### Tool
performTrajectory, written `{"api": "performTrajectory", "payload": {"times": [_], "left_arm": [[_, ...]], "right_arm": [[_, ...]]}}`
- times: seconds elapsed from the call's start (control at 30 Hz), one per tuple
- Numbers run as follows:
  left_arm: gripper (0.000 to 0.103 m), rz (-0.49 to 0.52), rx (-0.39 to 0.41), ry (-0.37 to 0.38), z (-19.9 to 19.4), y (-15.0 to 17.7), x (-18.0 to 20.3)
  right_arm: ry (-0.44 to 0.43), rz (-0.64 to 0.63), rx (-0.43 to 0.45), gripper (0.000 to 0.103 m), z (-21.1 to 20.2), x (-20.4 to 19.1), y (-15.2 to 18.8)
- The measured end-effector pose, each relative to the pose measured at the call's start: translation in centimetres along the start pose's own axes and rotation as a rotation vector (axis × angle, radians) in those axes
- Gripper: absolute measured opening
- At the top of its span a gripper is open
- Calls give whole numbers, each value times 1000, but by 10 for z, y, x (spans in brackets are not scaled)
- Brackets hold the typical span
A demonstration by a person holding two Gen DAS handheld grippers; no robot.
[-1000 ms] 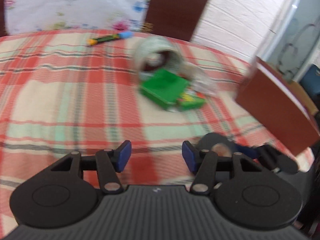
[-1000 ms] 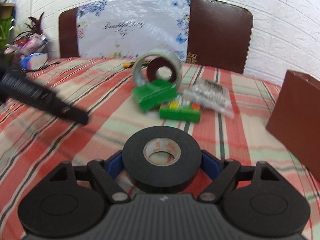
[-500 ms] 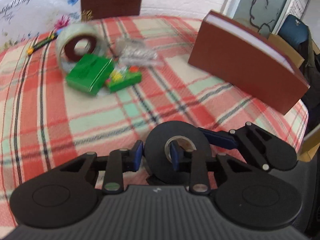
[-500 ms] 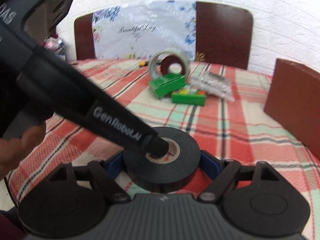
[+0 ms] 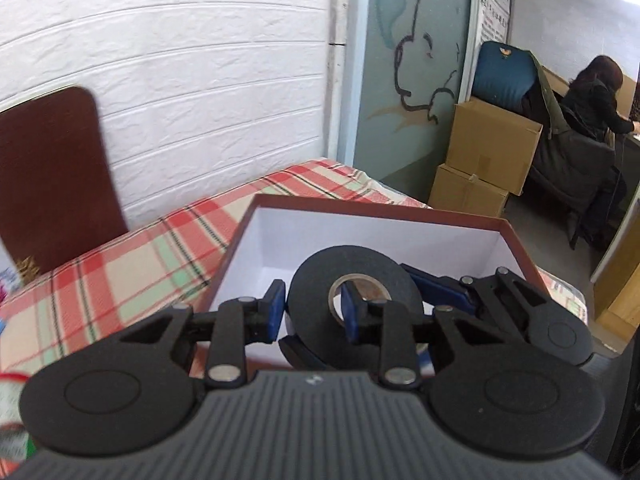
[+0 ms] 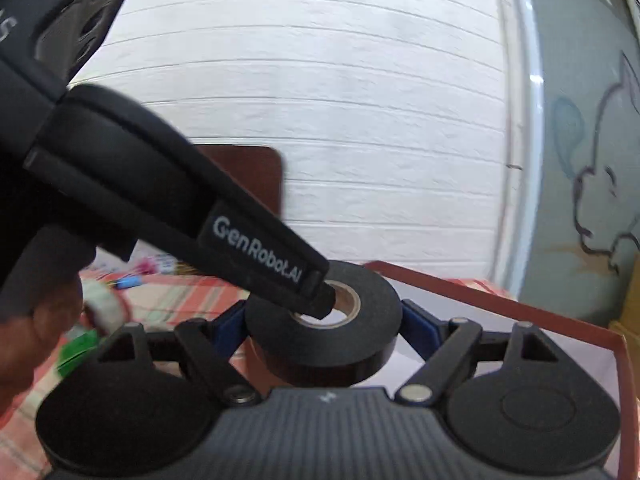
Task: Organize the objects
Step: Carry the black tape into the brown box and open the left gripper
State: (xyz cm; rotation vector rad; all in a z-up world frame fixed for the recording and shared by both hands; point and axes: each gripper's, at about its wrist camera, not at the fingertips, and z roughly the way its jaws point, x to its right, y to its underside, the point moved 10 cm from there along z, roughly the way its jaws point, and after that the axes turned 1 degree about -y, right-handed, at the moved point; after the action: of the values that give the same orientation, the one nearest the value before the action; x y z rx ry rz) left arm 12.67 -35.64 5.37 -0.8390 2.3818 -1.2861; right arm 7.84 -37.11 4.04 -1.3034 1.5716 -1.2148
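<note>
Both claws gripped one roll of black tape (image 5: 354,280) above an open box (image 5: 372,216). The left claw (image 5: 310,308) was clenched on the wall of the roll: its left finger pressed the outer face, and its right finger (image 5: 350,312) sat inside the cardboard core. The right claw (image 6: 322,322) was clenched across the full width of the roll (image 6: 324,328), one blue pad on each outer side. In the left wrist view the right claw's fingers (image 5: 436,284) reached in from the right, behind the roll. In the right wrist view the left claw's black finger (image 6: 256,254), lettered "GenRobot.AI", came down from the upper left and ended in the core. The roll lay flat, its hole facing up, just ahead of both claws and over the near part of the box. The box had a red-brown rim and a white interior (image 6: 500,332); it stood on the bench, which carried a red, cream and green checked cloth (image 5: 132,276). To the left of the right claw, a blurred clear tape roll (image 6: 102,306) and a green item (image 6: 78,350) lay on the cloth. Beyond the bench stood a dark brown chair back (image 5: 52,176) against a white wall (image 5: 200,80). To the far right of the left claw were stacked cardboard cartons (image 5: 480,160) and a seated person (image 5: 592,112).
</note>
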Motion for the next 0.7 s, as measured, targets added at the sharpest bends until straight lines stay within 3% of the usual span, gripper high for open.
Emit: {"api": "performTrajectory", "payload": {"times": [0.23, 0.5, 0.57, 0.7], "left_arm": [[34, 10, -76, -21, 38, 10, 8], [34, 31, -42, -91, 21, 9, -4], [42, 29, -26, -95, 9, 10, -5], [43, 33, 18, -106, -17, 16, -7]], "right_arm": [[23, 149, -130, 83, 42, 44, 22], [22, 160, -78, 81, 34, 42, 22], [26, 170, -51, 81, 21, 38, 19], [33, 142, 9, 81, -4, 29, 12]]}}
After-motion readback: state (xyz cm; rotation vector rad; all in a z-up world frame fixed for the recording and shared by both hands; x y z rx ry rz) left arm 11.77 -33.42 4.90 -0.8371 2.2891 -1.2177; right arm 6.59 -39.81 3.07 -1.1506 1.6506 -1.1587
